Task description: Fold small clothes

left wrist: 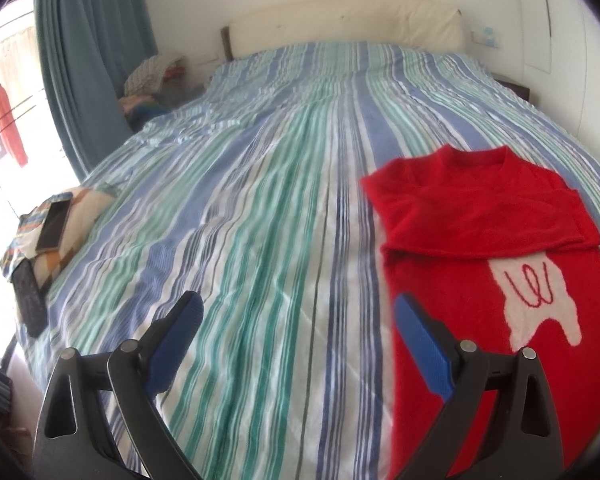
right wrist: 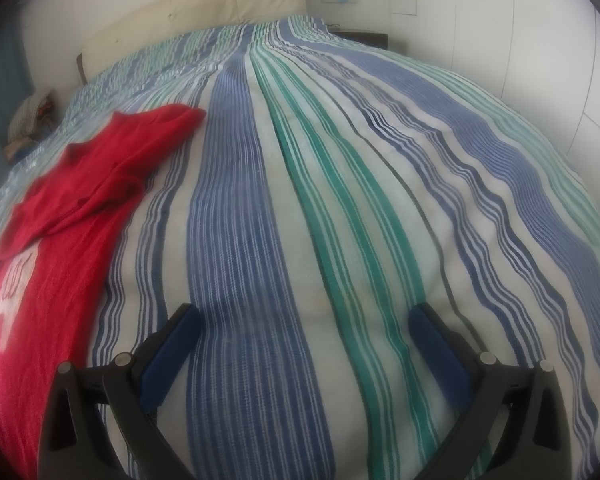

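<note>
Red knitted sweater with white patch lay flat on the blue-green striped bedspread, sleeves folded across the chest. Left gripper was spread wide, empty, right finger over the sweater edge. Right gripper likewise released, above bare bedspread beside it.

Bright daylight pouring in from the window at far left, blown out to white there. Soft, even light across the bed, hardly any shadows. Heavy fisheye bend in both views, stripes bowing, dark vignette in the corners. Slight overall softness; left edge of the red sweater smeared and hazy in the right wrist view.
</note>
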{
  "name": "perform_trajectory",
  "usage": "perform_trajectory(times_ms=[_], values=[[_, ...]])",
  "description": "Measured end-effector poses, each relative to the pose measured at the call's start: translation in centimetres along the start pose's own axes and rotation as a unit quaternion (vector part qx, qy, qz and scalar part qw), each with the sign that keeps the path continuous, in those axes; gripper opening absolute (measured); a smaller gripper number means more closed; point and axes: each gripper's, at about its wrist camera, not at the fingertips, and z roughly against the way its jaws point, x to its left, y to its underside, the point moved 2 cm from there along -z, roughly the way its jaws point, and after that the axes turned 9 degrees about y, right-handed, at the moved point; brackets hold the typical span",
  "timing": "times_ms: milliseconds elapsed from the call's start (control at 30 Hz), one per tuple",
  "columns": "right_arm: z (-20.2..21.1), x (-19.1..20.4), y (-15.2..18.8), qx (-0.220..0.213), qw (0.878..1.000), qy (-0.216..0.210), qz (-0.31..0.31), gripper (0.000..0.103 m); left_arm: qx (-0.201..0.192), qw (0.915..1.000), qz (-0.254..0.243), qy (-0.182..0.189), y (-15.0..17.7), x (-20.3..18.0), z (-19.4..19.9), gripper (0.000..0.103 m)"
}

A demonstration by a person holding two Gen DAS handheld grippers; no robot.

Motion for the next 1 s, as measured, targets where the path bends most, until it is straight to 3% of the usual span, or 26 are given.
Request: perform_trajectory(times_ms=[200,367,467,1000], values=[[3.5,0.5,-0.2,-0.034,0.999,0.027,0.006,0.102,0.0,1.0,0.004,0.008,0.8,0.4,0.2,0.097],[9.5,3.0,-0.4,-0.076,0.99,0.097,0.062,0.102,0.016,0.9997,0.013,0.015,2.3,0.9,-0.7,0.098],[11.3,4.2,-0.2,-0.074,0.988,0.118,0.073,0.102,0.029,0.9993,0.014,0.017,3.0,0.8,-1.3,0.098],[13.7,6.9,-0.4,-0.104,0.975,0.154,0.12,0.102,0.037,0.999,0.019,0.019,4.4,1.4,-1.3,0.098]])
